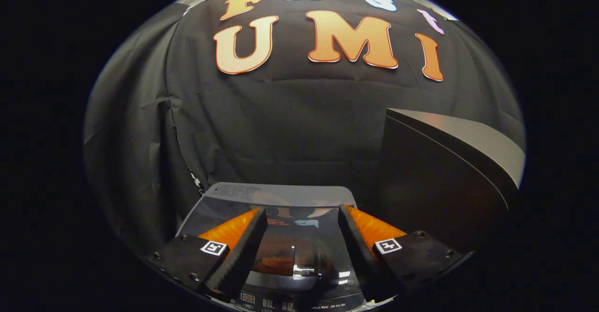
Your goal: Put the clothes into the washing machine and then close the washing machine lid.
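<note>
A top-loading washing machine (281,194) stands below me, against the black cloth wall. Its glossy dark lid (304,256) lies flat and shut, mirroring the wall above. The control panel (281,302) runs along the machine's near edge, under the fingers. My gripper (302,210) hovers over the lid, open, with a wide gap and nothing between its fingers. The fingertips reach about as far as the lid's rear edge.
A big dark grey box-like object (449,162) with a slanted top stands just right of the washing machine and rises higher than it. Black cloth (290,125) hangs close behind and to the left of the machine.
</note>
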Tool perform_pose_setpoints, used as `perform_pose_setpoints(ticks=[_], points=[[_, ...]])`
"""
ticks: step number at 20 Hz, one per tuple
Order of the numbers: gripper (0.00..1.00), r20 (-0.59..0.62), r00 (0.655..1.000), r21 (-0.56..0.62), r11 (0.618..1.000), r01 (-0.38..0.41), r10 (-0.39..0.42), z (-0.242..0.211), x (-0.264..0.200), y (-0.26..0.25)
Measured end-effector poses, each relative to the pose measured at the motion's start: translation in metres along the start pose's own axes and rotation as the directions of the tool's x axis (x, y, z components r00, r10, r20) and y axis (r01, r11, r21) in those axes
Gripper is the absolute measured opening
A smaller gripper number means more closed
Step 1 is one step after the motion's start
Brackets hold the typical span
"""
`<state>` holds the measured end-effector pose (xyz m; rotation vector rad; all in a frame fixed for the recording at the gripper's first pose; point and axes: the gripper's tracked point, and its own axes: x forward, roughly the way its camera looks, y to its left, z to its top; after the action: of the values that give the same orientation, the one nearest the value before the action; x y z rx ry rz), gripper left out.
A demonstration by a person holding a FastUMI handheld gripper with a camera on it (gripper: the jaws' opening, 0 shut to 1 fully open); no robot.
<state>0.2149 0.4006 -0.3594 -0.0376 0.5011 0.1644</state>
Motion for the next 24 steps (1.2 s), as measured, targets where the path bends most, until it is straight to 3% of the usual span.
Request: perform_pose_setpoints(ticks=[12,17,24], points=[[0.99,0.114,0.993,-0.022,0.999,-0.03,0.032,0.069,-0.03,0.028],[0.99,0.196,0.979,-0.009,0.998,-0.063,0.063,0.115,-0.065,0.036],[0.98,0.327,0.944,-0.016,0.999,-0.049,0.051,0.19,-0.129,0.017]])
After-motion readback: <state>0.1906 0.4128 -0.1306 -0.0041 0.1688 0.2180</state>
